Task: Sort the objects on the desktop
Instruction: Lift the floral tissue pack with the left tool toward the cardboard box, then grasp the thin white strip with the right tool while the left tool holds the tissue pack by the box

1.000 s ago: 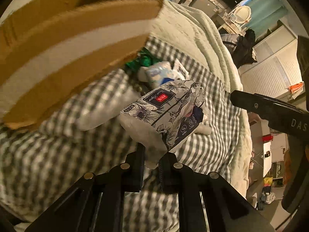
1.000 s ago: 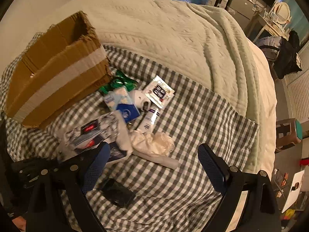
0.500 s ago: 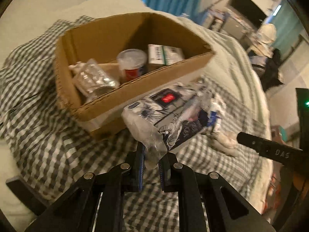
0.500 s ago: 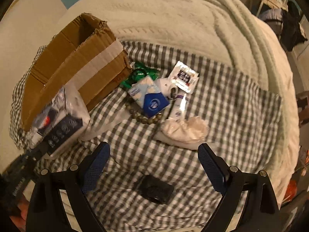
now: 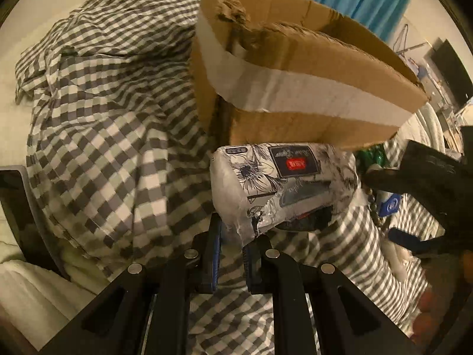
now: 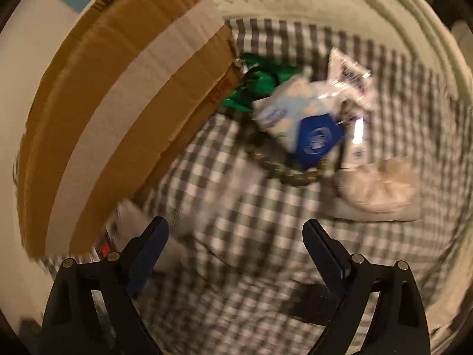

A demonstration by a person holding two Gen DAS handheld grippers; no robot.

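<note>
Left wrist view shows the left hand-held gripper [image 5: 231, 247] clamped on one crimped end of a floral tissue pack [image 5: 283, 182], which hangs in the air just outside the near wall of the cardboard box [image 5: 310, 82], below its rim. The box stands on a checked cloth [image 5: 103, 136] spread over a bed. To land the pack well, the left hand should probably raise it above the torn rim and carry it over the opening before letting go, since the soft wrapper may snag on the ragged cardboard. The right hand-held gripper [image 6: 235, 244] hangs with its jaws wide apart and nothing between them, facing a blurred heap that seems to include a blue-and-white packet [image 6: 298, 127] and a bead string [image 6: 283, 168].
</note>
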